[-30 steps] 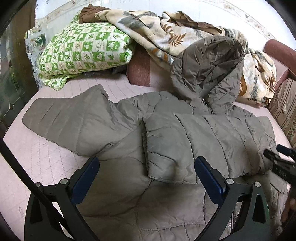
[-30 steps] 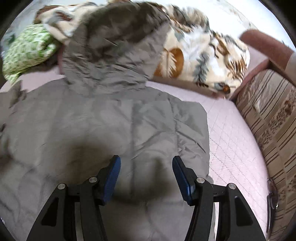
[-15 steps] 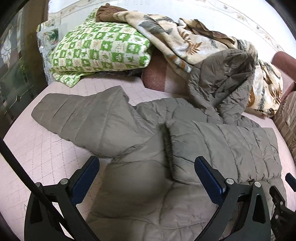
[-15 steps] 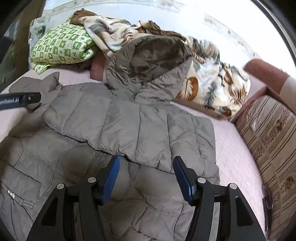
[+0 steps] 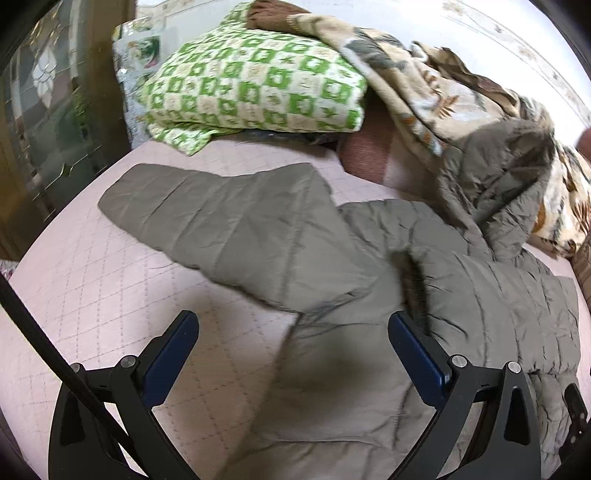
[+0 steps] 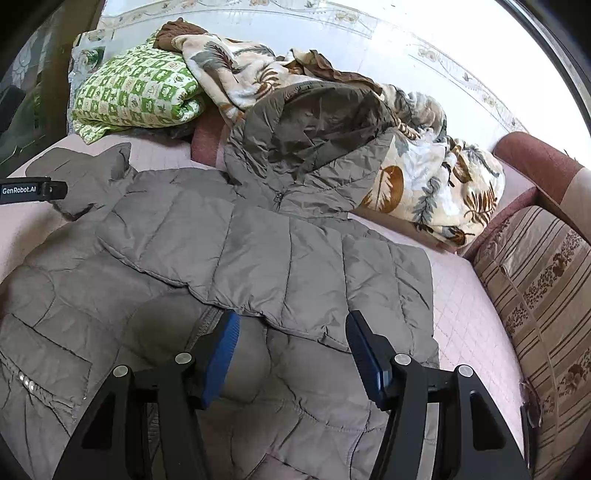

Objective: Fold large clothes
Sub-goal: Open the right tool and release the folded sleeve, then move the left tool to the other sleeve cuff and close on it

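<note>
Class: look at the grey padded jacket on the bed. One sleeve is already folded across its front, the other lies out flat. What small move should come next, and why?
Probably the left gripper moves toward the outstretched sleeve to grasp it. That sleeve lies flat on the pink quilted bed cover, while the other sleeve already crosses the jacket. The jaws stand open and empty.

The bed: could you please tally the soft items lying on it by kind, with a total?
Grey puffer jacket: 1
Green checked quilt: 1
Beige leaf-print blanket: 1
Brown cloth on top of the pile: 1
Total: 4
</note>
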A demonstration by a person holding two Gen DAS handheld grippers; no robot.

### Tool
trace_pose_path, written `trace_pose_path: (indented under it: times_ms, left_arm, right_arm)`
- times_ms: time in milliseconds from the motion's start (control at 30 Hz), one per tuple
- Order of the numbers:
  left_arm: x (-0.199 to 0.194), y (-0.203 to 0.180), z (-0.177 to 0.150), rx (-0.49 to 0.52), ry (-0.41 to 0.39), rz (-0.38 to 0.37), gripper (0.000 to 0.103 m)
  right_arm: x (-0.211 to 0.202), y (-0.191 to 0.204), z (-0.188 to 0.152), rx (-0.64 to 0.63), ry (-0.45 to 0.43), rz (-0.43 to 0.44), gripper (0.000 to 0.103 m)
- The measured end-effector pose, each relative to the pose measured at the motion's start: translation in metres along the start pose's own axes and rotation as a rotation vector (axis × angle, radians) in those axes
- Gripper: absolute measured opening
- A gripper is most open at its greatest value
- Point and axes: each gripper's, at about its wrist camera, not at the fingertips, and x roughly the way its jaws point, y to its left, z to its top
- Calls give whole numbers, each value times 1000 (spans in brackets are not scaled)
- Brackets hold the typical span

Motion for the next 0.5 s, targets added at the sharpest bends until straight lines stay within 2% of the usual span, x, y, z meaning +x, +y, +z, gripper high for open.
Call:
trace_pose_path:
  times_ms: [333, 500]
  left_arm:
    - [10, 64, 6, -91, 7, 97, 102]
    - [23, 108, 8, -182, 51, 99, 102]
  right_arm:
    - [-3, -1, 3, 6, -7, 9, 64]
    - [-5, 3, 7, 9, -16, 38, 64]
